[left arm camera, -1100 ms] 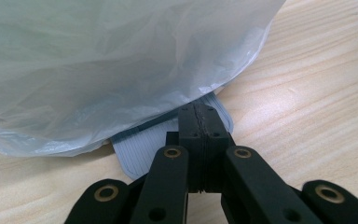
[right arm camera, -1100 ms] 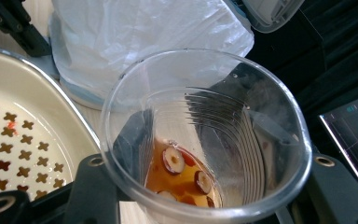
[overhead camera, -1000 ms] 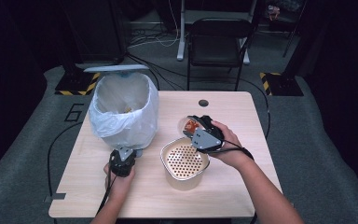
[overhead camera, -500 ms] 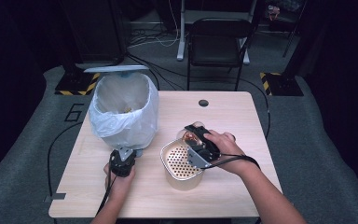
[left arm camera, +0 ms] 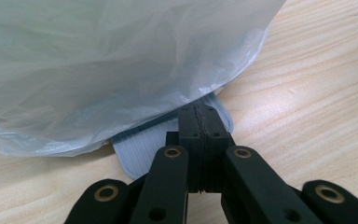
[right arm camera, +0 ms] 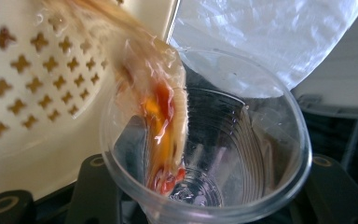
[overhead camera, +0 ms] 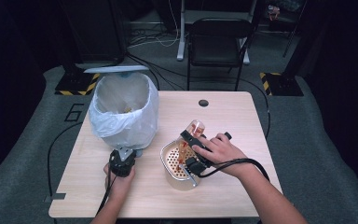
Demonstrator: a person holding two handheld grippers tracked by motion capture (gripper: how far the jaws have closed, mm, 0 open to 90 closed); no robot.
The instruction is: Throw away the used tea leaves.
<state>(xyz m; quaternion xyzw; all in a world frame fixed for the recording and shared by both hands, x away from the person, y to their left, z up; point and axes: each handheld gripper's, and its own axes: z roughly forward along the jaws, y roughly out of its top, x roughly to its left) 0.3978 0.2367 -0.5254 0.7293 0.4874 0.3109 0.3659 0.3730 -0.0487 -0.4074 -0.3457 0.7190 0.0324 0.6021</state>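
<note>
A light wooden table [overhead camera: 242, 116] carries a waste bin lined with a white plastic bag [overhead camera: 123, 112] at its left side, with a few scraps lying at the bottom of the bag. To the right of the bin, near the table's middle, sits a cream perforated strainer basket [overhead camera: 173, 161]. The right gripper [overhead camera: 192, 150] grips a clear plastic cup [overhead camera: 195, 129] around its wall, jaws pressed on either side, and holds it tilted with the mouth over the basket; in the right gripper view a stream of orange-red wet scraps [right arm camera: 161, 116] runs from the cup's mouth toward the basket's cross-shaped holes. The left gripper [overhead camera: 122, 161] rests on the table just in front of the bin, its jaws clenched together with nothing between them, their tips at the edge of a ribbed grey foot pedal [left arm camera: 140, 144] that juts from under the bag.
</note>
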